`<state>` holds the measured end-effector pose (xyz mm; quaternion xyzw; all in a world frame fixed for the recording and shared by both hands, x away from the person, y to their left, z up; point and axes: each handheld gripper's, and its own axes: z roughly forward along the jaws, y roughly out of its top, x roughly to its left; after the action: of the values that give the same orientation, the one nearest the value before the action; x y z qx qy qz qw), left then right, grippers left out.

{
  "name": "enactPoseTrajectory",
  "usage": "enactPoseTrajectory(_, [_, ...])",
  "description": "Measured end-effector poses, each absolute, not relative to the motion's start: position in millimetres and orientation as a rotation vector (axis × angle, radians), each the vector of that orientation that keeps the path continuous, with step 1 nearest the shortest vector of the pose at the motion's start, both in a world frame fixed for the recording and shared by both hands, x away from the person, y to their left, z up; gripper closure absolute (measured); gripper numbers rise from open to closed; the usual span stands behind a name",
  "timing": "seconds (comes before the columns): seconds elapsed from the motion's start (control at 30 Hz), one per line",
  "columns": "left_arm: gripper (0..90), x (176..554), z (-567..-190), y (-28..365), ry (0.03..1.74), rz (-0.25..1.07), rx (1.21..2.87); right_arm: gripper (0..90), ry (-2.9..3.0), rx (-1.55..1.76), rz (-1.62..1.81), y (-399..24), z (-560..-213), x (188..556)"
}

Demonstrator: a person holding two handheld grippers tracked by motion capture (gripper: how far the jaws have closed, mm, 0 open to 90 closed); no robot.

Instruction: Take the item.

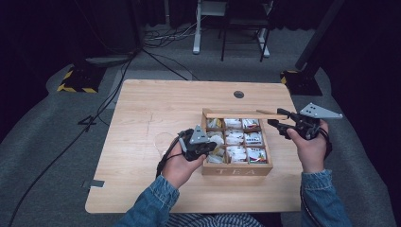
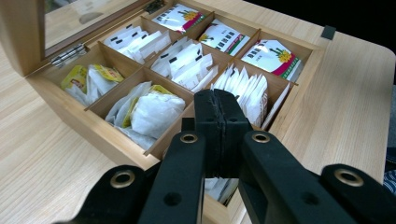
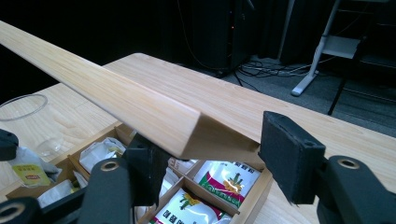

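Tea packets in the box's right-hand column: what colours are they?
White tea packets with a red-and-green stripe, yellow motif and black print; the left gripper view shows them best.

The tabletop is light wood with rounded corners and a small round grommet hole near its far edge, right of the middle. On it, toward the near right part, stands a wooden tea box with its lid raised at the far side and nine compartments of tea bags, the word TEA on its near wall. Just left of the box, around mid-table, stands a clear glass, and a small grey tape piece sits at the near left edge.
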<state>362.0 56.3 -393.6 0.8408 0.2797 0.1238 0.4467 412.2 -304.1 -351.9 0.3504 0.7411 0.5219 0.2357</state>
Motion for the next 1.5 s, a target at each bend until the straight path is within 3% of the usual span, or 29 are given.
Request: enactPoseTrajectory(1.5, [89.1, 357, -357, 162, 0.806, 0.363, 1.981, 43.2, 2.041, 0.959, 1.435, -305, -352, 413])
